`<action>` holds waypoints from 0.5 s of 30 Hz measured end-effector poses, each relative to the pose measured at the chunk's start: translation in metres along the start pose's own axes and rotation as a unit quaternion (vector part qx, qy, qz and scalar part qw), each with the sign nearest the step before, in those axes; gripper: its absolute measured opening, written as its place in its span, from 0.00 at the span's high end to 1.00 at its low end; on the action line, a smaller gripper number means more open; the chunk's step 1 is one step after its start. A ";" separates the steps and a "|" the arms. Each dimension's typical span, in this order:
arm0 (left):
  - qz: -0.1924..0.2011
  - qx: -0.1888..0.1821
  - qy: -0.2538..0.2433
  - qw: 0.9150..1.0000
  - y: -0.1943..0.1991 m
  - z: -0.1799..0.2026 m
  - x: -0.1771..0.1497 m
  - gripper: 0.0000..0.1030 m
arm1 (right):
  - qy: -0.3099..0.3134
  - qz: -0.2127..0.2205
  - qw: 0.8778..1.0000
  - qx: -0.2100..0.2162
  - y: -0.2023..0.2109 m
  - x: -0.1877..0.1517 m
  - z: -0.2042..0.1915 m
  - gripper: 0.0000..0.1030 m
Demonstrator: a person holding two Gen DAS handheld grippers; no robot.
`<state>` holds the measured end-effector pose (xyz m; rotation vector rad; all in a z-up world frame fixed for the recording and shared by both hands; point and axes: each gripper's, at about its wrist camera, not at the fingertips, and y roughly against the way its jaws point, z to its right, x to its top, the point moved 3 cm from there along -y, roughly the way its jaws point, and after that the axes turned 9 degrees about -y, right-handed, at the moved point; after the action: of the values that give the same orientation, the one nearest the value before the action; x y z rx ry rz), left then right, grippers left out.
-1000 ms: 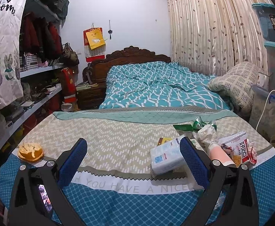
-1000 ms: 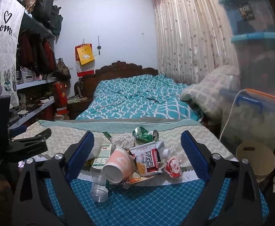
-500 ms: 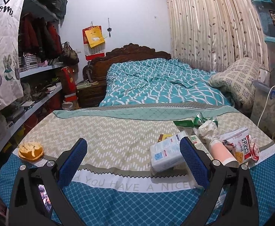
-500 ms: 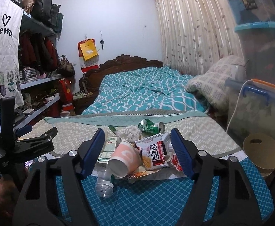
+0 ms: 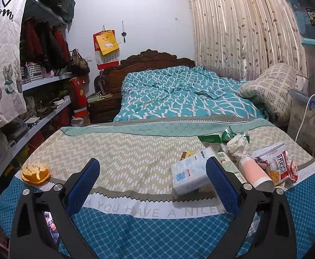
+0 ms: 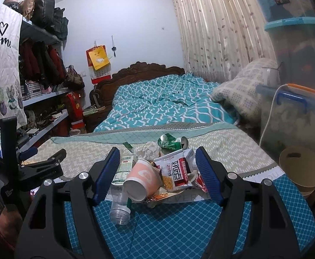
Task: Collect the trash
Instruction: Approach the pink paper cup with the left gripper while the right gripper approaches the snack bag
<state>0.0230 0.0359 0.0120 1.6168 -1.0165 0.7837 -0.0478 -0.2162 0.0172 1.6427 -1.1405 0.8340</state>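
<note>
Right wrist view: the right tongs (image 6: 157,173) have narrowed within the last second yet remain apart, empty, now framing the pink paper cup (image 6: 141,181) and red-white snack packet (image 6: 174,169) heaped on the patterned worktop (image 6: 222,142). A pick-up looks imminent. The left tongs (image 5: 153,185) hang wide apart, unchanged.

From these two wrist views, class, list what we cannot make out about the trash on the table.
- Clear plastic bottle, right wrist view: its upper part is hidden by the pink paper cup and the gripper finger.
- Crushed green can, left wrist view: mostly hidden behind crumpled tissue.
- Snack packet: print too small to read.
- Tissue pack, left wrist view: its right end hidden by the gripper finger.
</note>
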 end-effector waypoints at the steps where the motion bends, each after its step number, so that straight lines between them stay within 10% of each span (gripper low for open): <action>1: 0.000 -0.001 -0.001 1.000 0.000 0.001 -0.001 0.09 | -0.001 0.000 1.000 0.000 0.000 -0.001 0.001 0.28; 15: -0.014 -0.015 -0.006 1.000 -0.004 0.010 -0.008 0.09 | -0.014 -0.013 1.000 -0.003 -0.003 -0.008 0.004 0.23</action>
<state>0.0233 0.0285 0.0010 1.6076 -1.0076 0.7384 -0.0478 -0.2175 0.0082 1.6653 -1.1377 0.7922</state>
